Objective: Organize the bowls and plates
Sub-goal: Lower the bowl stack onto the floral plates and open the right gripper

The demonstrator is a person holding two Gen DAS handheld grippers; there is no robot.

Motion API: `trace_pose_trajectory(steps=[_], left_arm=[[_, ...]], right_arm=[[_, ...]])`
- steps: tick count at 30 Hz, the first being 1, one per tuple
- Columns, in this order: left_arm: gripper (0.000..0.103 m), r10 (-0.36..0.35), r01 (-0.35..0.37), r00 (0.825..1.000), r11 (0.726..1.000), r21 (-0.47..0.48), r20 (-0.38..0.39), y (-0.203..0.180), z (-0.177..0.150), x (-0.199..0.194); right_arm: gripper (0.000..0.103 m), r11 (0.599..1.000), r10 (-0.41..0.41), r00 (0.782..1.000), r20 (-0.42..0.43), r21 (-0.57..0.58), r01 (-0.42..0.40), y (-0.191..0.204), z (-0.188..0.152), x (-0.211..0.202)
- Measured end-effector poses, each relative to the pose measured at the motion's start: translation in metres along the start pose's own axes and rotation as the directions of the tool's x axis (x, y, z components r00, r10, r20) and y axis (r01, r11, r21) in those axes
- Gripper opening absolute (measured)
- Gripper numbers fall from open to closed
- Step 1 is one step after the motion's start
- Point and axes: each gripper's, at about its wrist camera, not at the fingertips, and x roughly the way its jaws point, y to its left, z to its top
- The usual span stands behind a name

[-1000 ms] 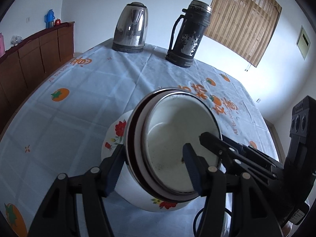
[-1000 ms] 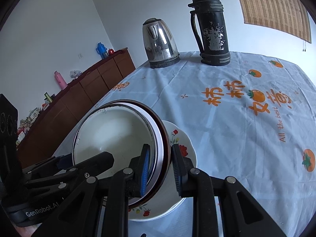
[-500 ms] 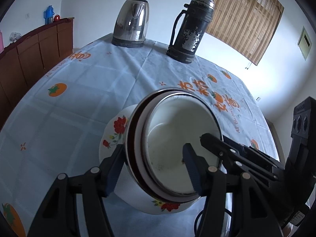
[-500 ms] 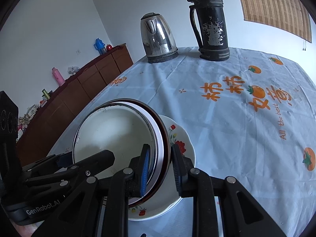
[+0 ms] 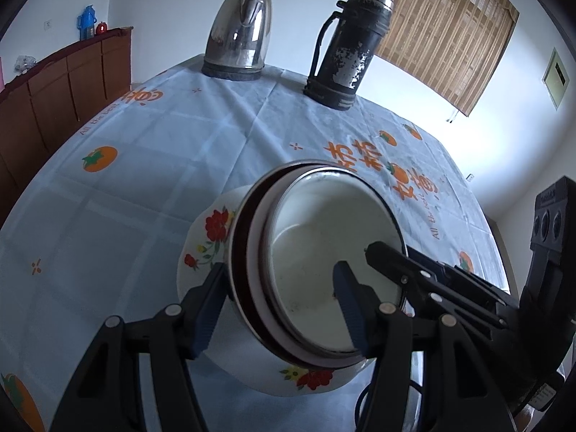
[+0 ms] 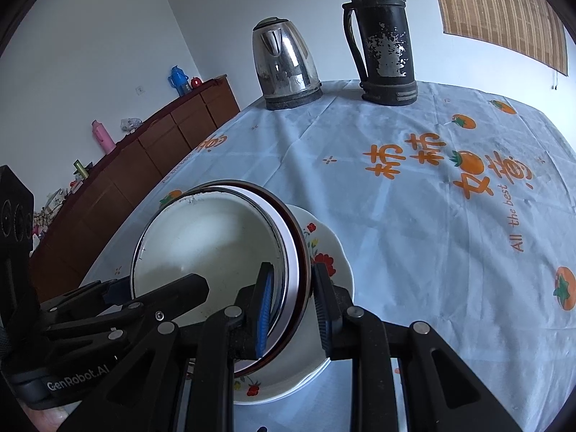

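Together gripping a tilted stack of bowls point(image 5: 324, 273) above a flowered plate point(image 5: 201, 248) on the desk point(image 6: 414, 244): left hand-held gripper point(image 5: 277, 306) spread wide across the rims, right hand-held gripper point(image 6: 293, 298) pinched narrowly on the opposite rim

Kettle point(image 5: 237, 36), flask point(image 5: 345, 46) far back

Left black two-finger gripper point(image 5: 277, 298) held low, jaws set wide, one inside and one outside the tilted stack of nested white bowls point(image 5: 324, 270), contact apparently loose. Right black two-finger gripper point(image 6: 293, 302) alongside, jaws clamped narrowly on the same stack's rim.
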Motion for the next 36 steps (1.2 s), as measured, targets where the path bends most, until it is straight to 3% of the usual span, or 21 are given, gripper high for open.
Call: trace_pose_trajectory(steps=[19, 28, 36], left_arm=[[0.059, -0.027, 0.027, 1.0, 1.0, 0.001, -0.015, 0.001, 0.001, 0.013], [0.059, -0.028, 0.02, 0.996, 0.995, 0.094, 0.083, -0.001, -0.004, 0.011], [0.062, -0.045, 0.029, 0.989, 0.993, 0.115, 0.138, 0.007, -0.005, 0.01]], right_arm=[[0.024, 1.0, -0.017, 1.0, 0.018, 0.017, 0.017, -0.003, 0.001, 0.004], [0.026, 0.999, -0.036, 0.997, 0.062, -0.027, 0.037, 0.001, -0.002, 0.004], [0.029, 0.996, -0.045, 0.995, 0.085, -0.073, 0.051, 0.005, -0.003, 0.005]])
